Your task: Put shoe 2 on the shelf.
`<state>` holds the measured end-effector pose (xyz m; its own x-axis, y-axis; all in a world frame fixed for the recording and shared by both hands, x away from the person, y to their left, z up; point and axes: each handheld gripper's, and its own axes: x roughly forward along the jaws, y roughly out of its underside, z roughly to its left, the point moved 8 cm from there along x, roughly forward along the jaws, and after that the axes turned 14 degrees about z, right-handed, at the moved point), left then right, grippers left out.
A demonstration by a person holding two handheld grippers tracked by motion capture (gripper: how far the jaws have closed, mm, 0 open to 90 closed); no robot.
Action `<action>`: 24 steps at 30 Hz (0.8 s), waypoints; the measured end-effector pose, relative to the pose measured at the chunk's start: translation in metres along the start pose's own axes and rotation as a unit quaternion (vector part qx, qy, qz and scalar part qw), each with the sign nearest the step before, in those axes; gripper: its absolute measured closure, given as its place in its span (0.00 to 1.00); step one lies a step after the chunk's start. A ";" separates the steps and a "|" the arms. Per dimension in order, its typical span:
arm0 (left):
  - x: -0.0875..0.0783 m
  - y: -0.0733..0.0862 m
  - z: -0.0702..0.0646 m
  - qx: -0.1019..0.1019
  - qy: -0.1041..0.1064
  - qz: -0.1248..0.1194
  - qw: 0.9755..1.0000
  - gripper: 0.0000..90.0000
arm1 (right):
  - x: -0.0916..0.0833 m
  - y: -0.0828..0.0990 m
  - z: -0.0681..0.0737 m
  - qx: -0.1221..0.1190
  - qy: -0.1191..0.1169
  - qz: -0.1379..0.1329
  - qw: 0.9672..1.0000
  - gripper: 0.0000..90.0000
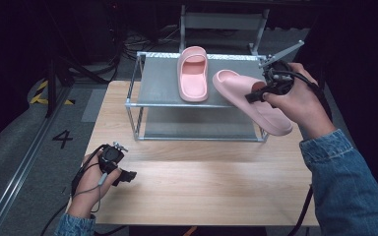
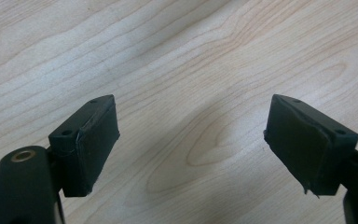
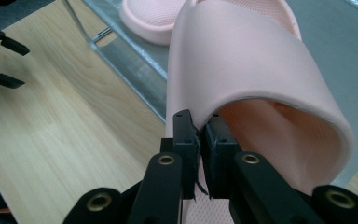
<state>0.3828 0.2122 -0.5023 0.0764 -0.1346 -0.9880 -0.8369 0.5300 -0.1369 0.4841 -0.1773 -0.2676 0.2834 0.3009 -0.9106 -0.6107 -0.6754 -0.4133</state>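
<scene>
The right gripper pinches the edge of a pink slipper, its two black jaws pressed together on the side of the strap, as the right gripper view shows close up. The slipper hangs in the air, tilted, over the right front corner of a metal rack, with its toe end over the rack's upper shelf and its heel end lower, toward the person. A second pink slipper lies flat on that upper shelf, just beside the held one and apart from it. The rack stands at the far side of the wooden surface. The left gripper rests low at the near left edge of the surface, well apart from the rack; in its own view its jaws stand spread wide with bare wood between them.
</scene>
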 end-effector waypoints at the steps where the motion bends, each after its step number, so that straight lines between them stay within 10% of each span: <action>1: 0.000 0.001 -0.001 -0.001 0.002 -0.001 1.000 0.20 | 0.001 -0.002 -0.003 0.000 0.003 0.001 1.000 0.95; 24: 0.000 0.015 0.004 0.001 0.002 0.002 1.000 0.20 | 0.042 -0.048 -0.047 0.039 0.053 0.050 0.997 0.95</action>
<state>0.3725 0.2230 -0.5045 0.0712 -0.1348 -0.9883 -0.8359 0.5326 -0.1329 0.5605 -0.1641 -0.2860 0.2929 0.1594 -0.9428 -0.6945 -0.6423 -0.3243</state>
